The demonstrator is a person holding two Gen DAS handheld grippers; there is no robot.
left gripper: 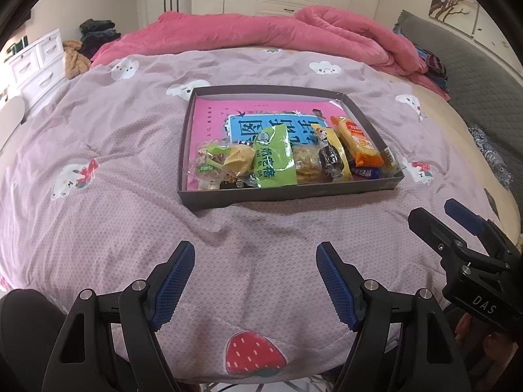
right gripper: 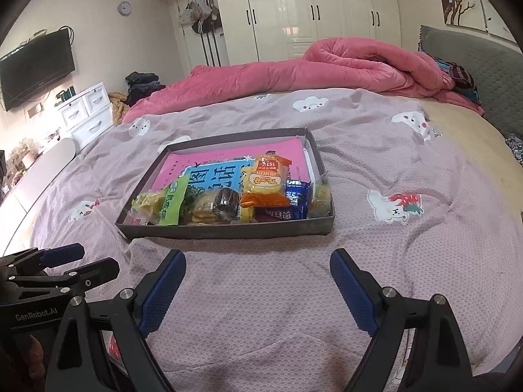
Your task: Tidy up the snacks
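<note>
A shallow dark grey box (left gripper: 287, 192) (right gripper: 228, 230) lies on the bed with a pink book (left gripper: 261, 106) (right gripper: 215, 158) on its floor. Several snack packets lie along its near side: a green packet (left gripper: 274, 156) (right gripper: 173, 201), an orange-yellow packet (left gripper: 356, 142) (right gripper: 266, 176), a blue packet (right gripper: 294, 201), a dark round snack (left gripper: 328, 158) (right gripper: 225, 202). My left gripper (left gripper: 255, 261) is open and empty above the sheet, in front of the box. My right gripper (right gripper: 258, 268) is open and empty, also short of the box; it shows at the right of the left wrist view (left gripper: 457, 228).
A lilac sheet (left gripper: 130, 163) (right gripper: 392, 245) with cartoon prints covers the bed. A rumpled pink quilt (left gripper: 261, 32) (right gripper: 327, 65) lies behind the box. A grey headboard (right gripper: 474, 58) is at the right, white drawers (right gripper: 88, 111) and a TV (right gripper: 36, 65) at the left.
</note>
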